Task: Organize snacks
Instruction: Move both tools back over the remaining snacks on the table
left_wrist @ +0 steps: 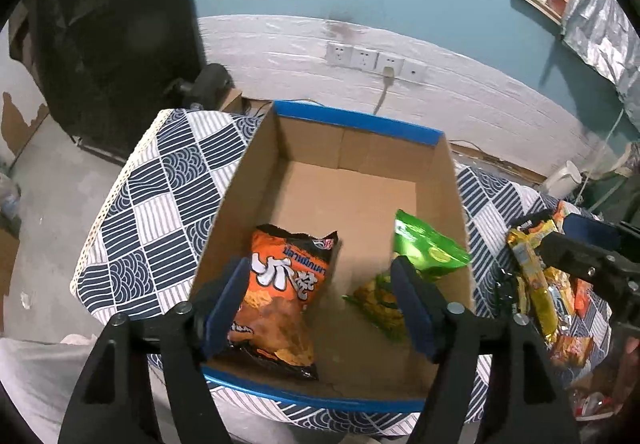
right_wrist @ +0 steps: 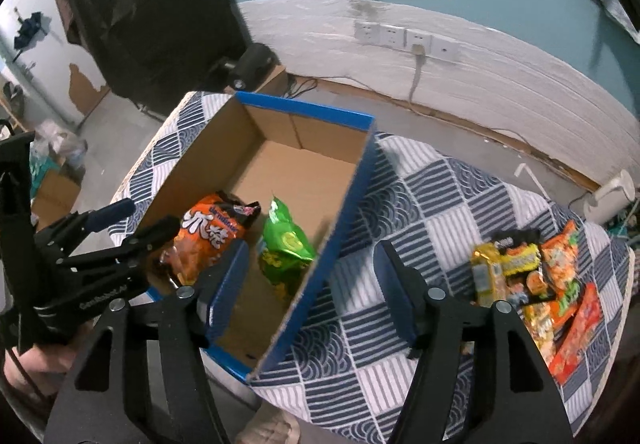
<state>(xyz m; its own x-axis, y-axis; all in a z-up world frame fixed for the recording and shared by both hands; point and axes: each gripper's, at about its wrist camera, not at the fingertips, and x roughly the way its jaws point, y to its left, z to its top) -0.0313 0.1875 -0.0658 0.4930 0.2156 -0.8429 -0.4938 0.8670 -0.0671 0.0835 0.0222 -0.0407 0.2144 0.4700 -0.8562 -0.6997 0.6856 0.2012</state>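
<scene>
Left wrist view: the left gripper point(left_wrist: 320, 308) hangs spread and empty over the cardboard box point(left_wrist: 450, 204), above an orange chip bag point(left_wrist: 280, 292) and green snack bag point(left_wrist: 424, 248).

Right wrist view: the right gripper point(right_wrist: 310, 296) gapes empty astride the box's right wall; the loose snack pile point(right_wrist: 532, 280) lies to its right, nearer this hand.

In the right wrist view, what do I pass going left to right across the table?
left gripper → orange snack bag → green snack bag → blue side wall of the cardboard box → bare checked tablecloth → pile of loose snack packets
</scene>
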